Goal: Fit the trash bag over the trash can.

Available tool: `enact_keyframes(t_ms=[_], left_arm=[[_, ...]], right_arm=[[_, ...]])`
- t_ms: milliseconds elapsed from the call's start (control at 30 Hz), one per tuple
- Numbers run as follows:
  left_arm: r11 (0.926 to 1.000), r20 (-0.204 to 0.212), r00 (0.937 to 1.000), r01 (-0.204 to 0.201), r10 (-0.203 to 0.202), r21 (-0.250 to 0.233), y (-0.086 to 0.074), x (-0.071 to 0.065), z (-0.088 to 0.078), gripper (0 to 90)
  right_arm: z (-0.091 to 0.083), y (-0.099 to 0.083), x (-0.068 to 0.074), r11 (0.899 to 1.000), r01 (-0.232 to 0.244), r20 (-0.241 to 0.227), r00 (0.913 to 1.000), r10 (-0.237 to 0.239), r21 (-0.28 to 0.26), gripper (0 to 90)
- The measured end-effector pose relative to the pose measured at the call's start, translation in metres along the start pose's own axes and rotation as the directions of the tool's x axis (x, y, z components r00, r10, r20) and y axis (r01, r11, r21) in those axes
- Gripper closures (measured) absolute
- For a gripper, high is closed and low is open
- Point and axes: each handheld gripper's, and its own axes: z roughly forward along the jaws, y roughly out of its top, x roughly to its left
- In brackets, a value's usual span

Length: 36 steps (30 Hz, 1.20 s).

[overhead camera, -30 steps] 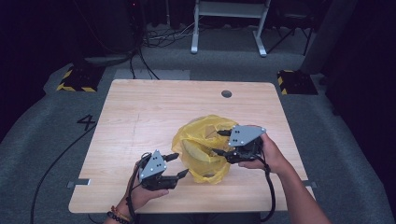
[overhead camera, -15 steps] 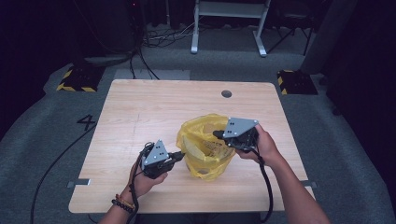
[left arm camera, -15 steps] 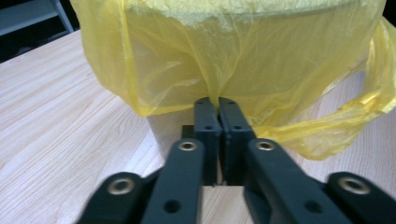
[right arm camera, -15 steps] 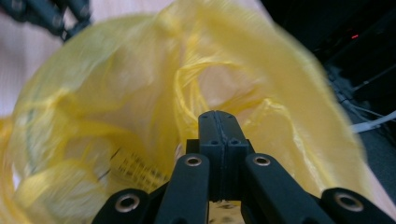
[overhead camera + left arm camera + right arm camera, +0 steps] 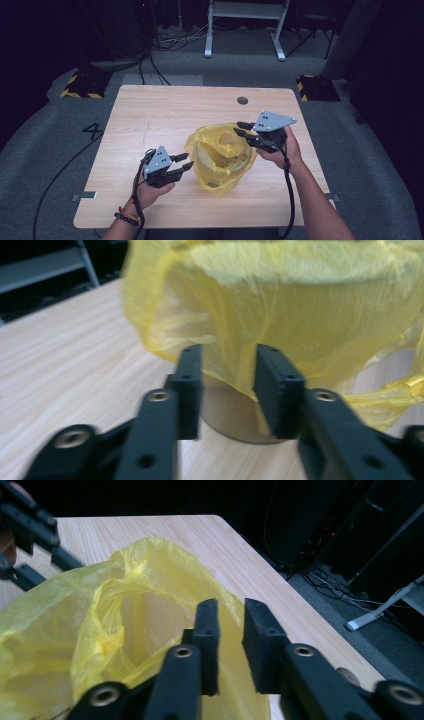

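Evidently you were opening the yellow bag standing mid-tabletop over a round container. Your left gripper and right gripper had just parted their fingers, released, gripping nothing. Next you needed fresh holds on the rim.

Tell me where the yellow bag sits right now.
In the high view the yellow bag sits right of the table's centre, between the left gripper and right gripper.
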Motion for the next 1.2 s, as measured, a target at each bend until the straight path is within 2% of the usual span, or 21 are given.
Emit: enact_keyframes(t_ms=[67, 133, 200, 267, 333, 367, 433, 500, 533, 600, 700, 800, 867, 933, 1000, 1067, 1100, 1133, 1200], left_arm=[[0.9998, -0.011, 0.9999, -0.003, 0.003, -0.019, 0.003, 0.002, -0.008, 57.0], [0.9995, -0.029, 0.9996, -0.003, 0.002, -0.03, 0.006, 0.006, -0.012, 54.7], [0.9993, -0.046, 0.999, 0.001, -0.002, -0.037, 0.01, 0.01, -0.013, 52.6], [0.9994, -0.033, 0.9994, 0.011, -0.012, -0.032, 0.015, 0.014, -0.01, 53.4], [0.9999, -0.045, 0.999, -0.005, 0.005, -0.015, 0.02, 0.014, -0.005, 55.1], [0.9998, -0.04, 0.9991, -0.013, 0.012, -0.015, 0.022, 0.014, -0.003, 55.3], [0.9995, -0.046, 0.9985, -0.029, 0.029, -0.013, 0.027, 0.012, 0.001, 56.1], [0.9991, -0.04, 0.9985, -0.037, 0.036, -0.019, 0.031, 0.01, 0.003, 56.1], [0.999, -0.042, 0.9984, -0.04, 0.039, -0.02, 0.033, 0.009, 0.005, 56.1], [0.9991, -0.039, 0.9985, -0.039, 0.038, -0.02, 0.034, 0.008, 0.007, 56.0], [0.9993, -0.035, 0.9989, -0.032, 0.031, -0.022, 0.035, 0.009, 0.008, 56.7], [0.9993, -0.035, 0.9989, -0.031, 0.031, -0.02, 0.034, 0.008, 0.007, 55.8], [0.9992, -0.029, 0.999, -0.034, 0.033, -0.021, 0.034, 0.007, 0.005, 55.2], [0.9991, -0.029, 0.9989, -0.036, 0.036, -0.021, 0.033, 0.005, 0.004, 54.1], [0.9989, -0.025, 0.9989, -0.041, 0.041, -0.021, 0.03, 0.002, 0.002, 53.0], [0.9984, -0.022, 0.9982, -0.056, 0.055, -0.011, 0.026, -0.003, 0.002, 52.0], [0.9976, -0.025, 0.9973, -0.07, 0.069, -0.004, 0.024, -0.006, 0.002, 51.5], [0.9965, -0.027, 0.9961, -0.084, 0.084, 0.004, 0.022, -0.009, 0.001, 50.8], [0.9958, -0.019, 0.9956, -0.092, 0.092, -0.001, 0.018, -0.015, 0.001, 48.8]], right_arm=[[-0.008, -0.002, 0.002, 1.0, 0.018, -0.012, 0.9998, -0.018, 0.013, 57.2], [-0.015, -0.005, 0.004, 0.999, 0.033, -0.04, 0.9986, -0.033, 0.008, 52.3], [-0.023, -0.008, 0.009, 0.998, 0.063, -0.088, 0.9941, -0.062, 0.003, 48.5], [-0.026, -0.01, 0.015, 0.996, 0.091, -0.132, 0.9873, -0.089, 0.011, 48.9], [-0.023, -0.01, 0.024, 0.99, 0.139, -0.168, 0.9769, -0.132, 0.031, 46.9], [-0.021, -0.01, 0.027, 0.987, 0.156, -0.172, 0.9741, -0.147, 0.041, 45.3], [-0.015, -0.008, 0.033, 0.981, 0.18, -0.193, 0.9672, -0.165, 0.065, 43.7], [-0.008, -0.007, 0.038, 0.978, 0.2, -0.234, 0.9555, -0.18, 0.065, 42.4], [-0.005, -0.006, 0.04, 0.976, 0.207, -0.239, 0.9533, -0.185, 0.069, 41.2], [0.001, -0.004, 0.043, 0.975, 0.207, -0.23, 0.9558, -0.183, 0.082, 36.6], [0.01, -0.002, 0.042, 0.975, 0.193, -0.211, 0.9632, -0.167, 0.109, 37.1], [0.021, -0.002, 0.041, 0.966, 0.201, -0.216, 0.9625, -0.164, 0.162, 40.2], [0.027, -0.003, 0.039, 0.962, 0.2, -0.221, 0.9625, -0.158, 0.184, 45.4], [0.034, -0.003, 0.039, 0.949, 0.214, -0.214, 0.9628, -0.165, 0.233, 52.7], [0.038, -0.003, 0.038, 0.939, 0.228, -0.209, 0.9621, -0.176, 0.259, 61.1], [0.041, -0.002, 0.039, 0.936, 0.234, -0.219, 0.9593, -0.178, 0.263, 69.1], [0.042, -0.001, 0.041, 0.933, 0.25, -0.217, 0.9565, -0.195, 0.261, 73.5], [0.041, 0.0, 0.041, 0.931, 0.25, -0.214, 0.957, -0.196, 0.265, 77.2], [0.04, 0.002, 0.041, 0.94, 0.241, -0.211, 0.9584, -0.192, 0.24, 83.5]])
